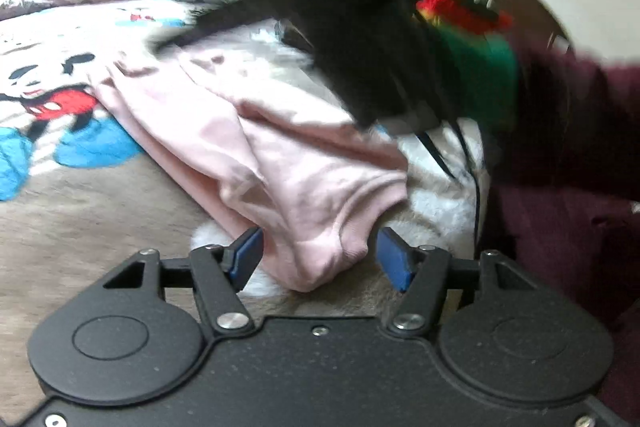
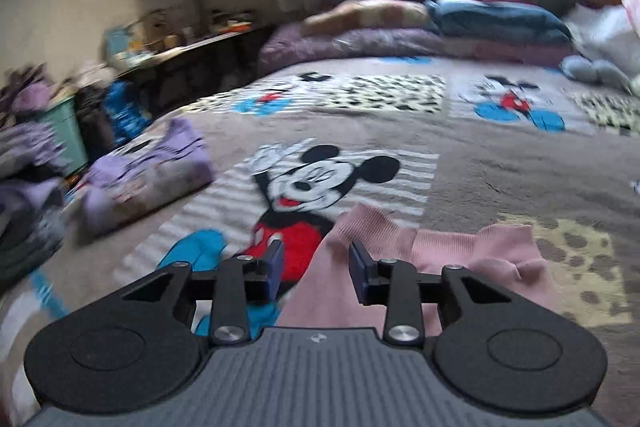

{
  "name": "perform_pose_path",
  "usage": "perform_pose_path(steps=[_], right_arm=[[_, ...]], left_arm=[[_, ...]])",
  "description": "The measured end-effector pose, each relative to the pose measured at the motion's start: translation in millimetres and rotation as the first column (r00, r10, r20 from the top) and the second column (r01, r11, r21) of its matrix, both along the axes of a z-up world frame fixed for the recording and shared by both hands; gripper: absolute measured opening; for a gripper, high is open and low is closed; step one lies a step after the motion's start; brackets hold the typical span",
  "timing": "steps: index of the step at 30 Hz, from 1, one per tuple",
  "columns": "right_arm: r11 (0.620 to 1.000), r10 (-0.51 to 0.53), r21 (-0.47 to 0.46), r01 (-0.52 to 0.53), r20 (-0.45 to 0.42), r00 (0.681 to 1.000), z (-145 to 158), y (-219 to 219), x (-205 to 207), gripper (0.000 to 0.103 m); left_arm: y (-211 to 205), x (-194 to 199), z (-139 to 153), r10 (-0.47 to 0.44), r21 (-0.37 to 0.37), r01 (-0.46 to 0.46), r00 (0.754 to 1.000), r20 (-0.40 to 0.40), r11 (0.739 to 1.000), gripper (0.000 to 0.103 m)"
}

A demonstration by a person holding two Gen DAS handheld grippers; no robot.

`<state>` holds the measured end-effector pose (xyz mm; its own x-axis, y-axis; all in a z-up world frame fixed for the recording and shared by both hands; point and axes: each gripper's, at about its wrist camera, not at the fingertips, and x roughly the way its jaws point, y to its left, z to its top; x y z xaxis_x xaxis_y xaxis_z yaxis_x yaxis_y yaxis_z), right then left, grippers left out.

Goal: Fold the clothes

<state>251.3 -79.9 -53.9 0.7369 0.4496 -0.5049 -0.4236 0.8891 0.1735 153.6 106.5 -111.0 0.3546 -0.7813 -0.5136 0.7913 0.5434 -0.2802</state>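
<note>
A pale pink garment (image 1: 288, 163) lies bunched and partly folded on a cartoon-mouse blanket (image 1: 80, 211). Its near end sits between the blue pads (image 1: 248, 255) of my left gripper (image 1: 320, 257), which stands open; the right pad is clear of the cloth. In the right wrist view, my right gripper (image 2: 316, 267) is open low over the same pink garment's ribbed edge (image 2: 440, 251), with cloth below and between its fingers. A blurred black shape with red and green parts (image 1: 472, 39), carried by a maroon sleeve (image 1: 580, 167), hangs over the garment's far side.
A folded lilac garment (image 2: 152, 171) rests on the bed to the left. Piled quilts and pillows (image 2: 480, 23) line the far side under a window. Heaped clothes (image 2: 28, 163) and a cluttered shelf (image 2: 180, 39) stand beyond the bed's left edge.
</note>
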Motion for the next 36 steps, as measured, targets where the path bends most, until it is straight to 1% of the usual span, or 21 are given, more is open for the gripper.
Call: perform_pose_path(steps=[2,5,7,10,11,14,16,18,21,22,23,24,25,28,31,32,33,35,36], right_arm=[[0.999,0.034,-0.04,-0.033,0.022,0.999,-2.8,-3.6,-26.5,0.036],[0.995,0.084,-0.065,-0.08,0.053,0.995,-13.7,-4.6,-62.1,0.036],[0.989,0.122,-0.096,-0.114,0.08,0.989,-23.0,-1.6,-85.5,0.036],[0.966,0.156,-0.218,-0.141,0.054,0.986,-46.2,6.9,-105.8,0.036],[0.956,0.159,-0.256,-0.143,0.042,0.986,-53.9,9.0,-110.9,0.036],[0.951,0.139,-0.285,-0.121,0.045,0.989,-51.4,6.6,-118.9,0.036],[0.955,0.131,-0.277,-0.107,0.069,0.989,-43.8,5.5,-123.4,0.037],[0.96,0.139,-0.259,-0.107,0.107,0.984,-36.3,6.1,-128.3,0.037],[0.949,0.224,-0.263,-0.175,0.172,0.959,-34.6,15.9,-139.2,0.038],[0.943,0.255,-0.266,-0.199,0.193,0.948,-34.4,19.5,-142.9,0.039],[0.926,0.285,-0.303,-0.225,0.172,0.943,-40.9,26.6,-143.1,0.039],[0.905,0.306,-0.344,-0.251,0.116,0.945,-50.5,32.6,-138.0,0.039],[0.894,0.315,-0.356,-0.271,0.072,0.946,-58.6,34.3,-135.0,0.04],[0.913,0.301,-0.313,-0.263,0.078,0.951,-61.7,24.1,-137.7,0.04],[0.908,0.304,-0.321,-0.269,0.064,0.951,-58.9,24.7,-134.7,0.041],[0.905,0.307,-0.326,-0.272,0.06,0.95,-58.5,25.3,-135.8,0.041],[0.907,0.307,-0.321,-0.274,0.057,0.95,-58.6,24.2,-136.6,0.042],[0.911,0.306,-0.306,-0.276,0.054,0.951,-58.5,21.1,-137.0,0.043],[0.913,0.304,-0.301,-0.275,0.054,0.951,-58.0,20.0,-136.8,0.043]], left_arm=[[17.4,5.8,7.2,0.028,-0.071,-0.028,1.0,-0.002,0.997,0.062],[28.9,19.6,12.8,0.125,-0.149,-0.124,0.992,-0.001,0.981,0.062],[31.5,33.7,14.1,0.205,-0.188,-0.205,0.979,-0.02,0.961,0.062],[32.2,57.6,14.3,0.321,-0.231,-0.327,0.945,-0.064,0.916,0.062],[34.8,66.9,13.8,0.361,-0.235,-0.372,0.928,-0.091,0.898,0.062],[35.7,92.1,7.9,0.444,-0.247,-0.475,0.879,-0.174,0.845,0.062],[33.3,110.1,8.6,0.477,-0.239,-0.516,0.855,-0.204,0.822,0.062],[28.7,127.5,11.2,0.493,-0.223,-0.531,0.846,-0.204,0.818,0.062],[24.0,155.0,12.5,0.518,-0.202,-0.559,0.826,-0.224,0.804,0.058],[22.1,162.9,13.3,0.517,-0.2,-0.558,0.826,-0.224,0.805,0.057],[18.4,169.7,13.9,0.509,-0.198,-0.549,0.832,-0.221,0.812,0.054],[14.8,176.5,14.4,0.501,-0.197,-0.54,0.838,-0.217,0.818,0.054],[11.0,183.0,14.5,0.492,-0.195,-0.531,0.844,-0.215,0.825,0.054],[-0.2,199.6,8.3,0.469,-0.177,-0.507,0.856,-0.216,0.844,0.053],[-10.7,213.7,0.0,0.456,-0.123,-0.485,0.866,-0.203,0.866,0.037],[-14.2,218.0,-2.2,0.451,-0.103,-0.476,0.871,-0.195,0.873,0.028],[-17.7,221.7,-2.8,0.444,-0.089,-0.464,0.877,-0.183,0.881,0.017],[-21.3,226.3,-4.4,0.422,-0.086,-0.439,0.891,-0.164,0.894,0.008],[-21.6,228.1,-5.1,0.413,-0.094,-0.43,0.896,-0.161,0.898,0.008]])
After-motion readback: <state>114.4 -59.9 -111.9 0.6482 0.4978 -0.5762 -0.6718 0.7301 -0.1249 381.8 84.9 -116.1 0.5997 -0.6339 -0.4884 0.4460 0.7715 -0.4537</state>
